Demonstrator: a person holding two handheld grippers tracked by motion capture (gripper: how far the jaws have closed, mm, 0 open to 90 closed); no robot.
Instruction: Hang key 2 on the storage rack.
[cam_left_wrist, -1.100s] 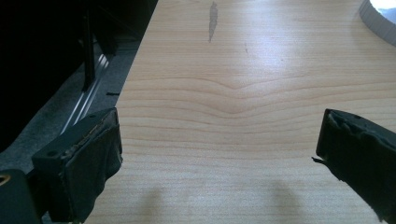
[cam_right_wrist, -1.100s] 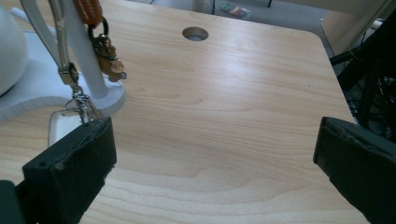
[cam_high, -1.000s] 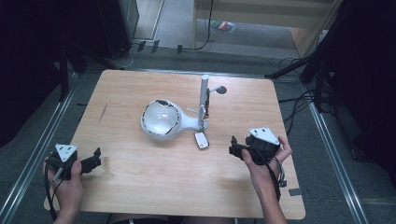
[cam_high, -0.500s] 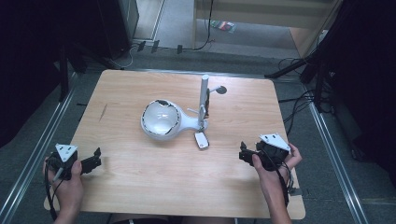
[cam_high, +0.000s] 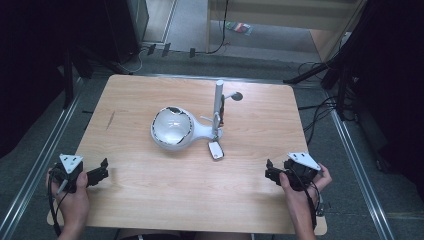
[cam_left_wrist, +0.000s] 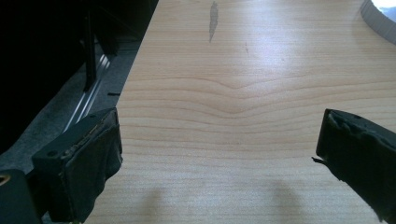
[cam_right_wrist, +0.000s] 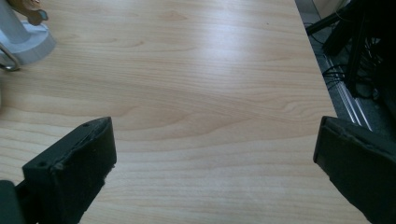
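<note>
- Since the earlier frames the right gripper (cam_high: 270, 175) has drawn back from the white lamp (cam_high: 172, 128) toward the near right corner of the table (cam_high: 250, 200), ending well apart from the lamp; the left gripper (cam_high: 102, 172) has stayed at the near left edge.
- White lamp: it lies at the middle of the table, its round domed head on the left and its base joined to an upright white post (cam_high: 218, 102) just right of the head.
- A small white remote (cam_high: 216, 150) lies just in front of the lamp's base, nearly touching it.
- A small dark round knob (cam_high: 237, 95) sits on a thin stalk just right of the post, behind the lamp's base.
- Right gripper: it is held in the person's right hand (cam_high: 300, 192), well to the right of and nearer than the lamp, with its jaws pointing left. In the right gripper view its jaws stand wide apart over bare wood with nothing between them, and the lamp's white base (cam_right_wrist: 25, 39) shows far off at the upper left.
- Left gripper: it is held in the person's left hand (cam_high: 75, 200), well to the left of and nearer than the lamp, pointing right. In the left gripper view its jaws are spread wide over bare wood, gripping nothing, and the rim of the lamp's head (cam_left_wrist: 378, 21) shows at the upper right corner.
</note>
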